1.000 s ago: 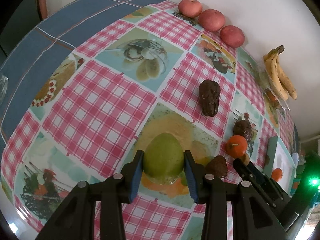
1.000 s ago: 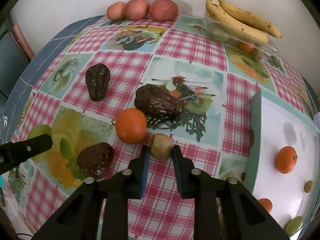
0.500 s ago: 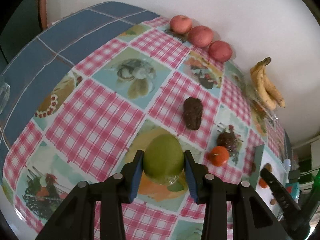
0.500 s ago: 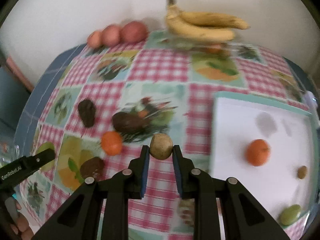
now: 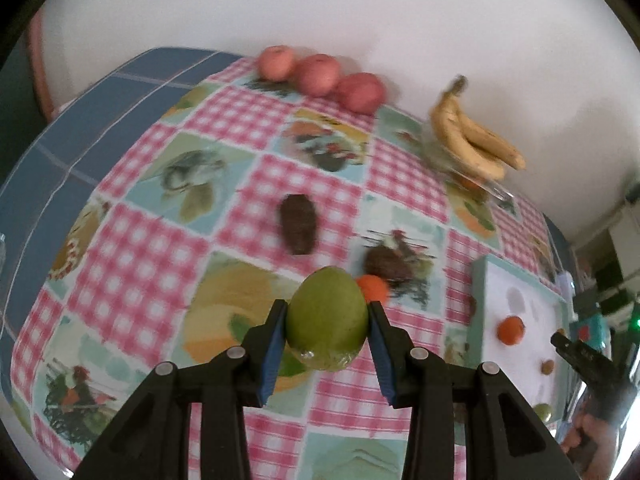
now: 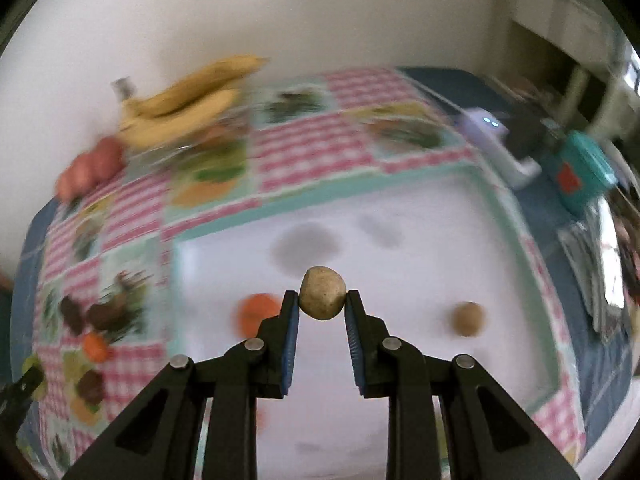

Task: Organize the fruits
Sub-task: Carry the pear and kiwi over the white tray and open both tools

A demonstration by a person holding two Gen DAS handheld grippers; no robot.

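My left gripper is shut on a green pear-like fruit, held above the checked tablecloth. My right gripper is shut on a small round brown fruit and hangs over the white tray. In the tray lie an orange and another small brown fruit. On the cloth lie dark brown fruits and an orange. The right gripper's tip shows at the right edge of the left wrist view.
Three red apples line the wall at the back. A bunch of bananas rests on a clear box beside them. A teal container and a white device stand past the tray's far right corner.
The right gripper carried the small brown fruit from the cloth to above the white tray. The left gripper lifted the green fruit off the cloth and shifted toward the tray.
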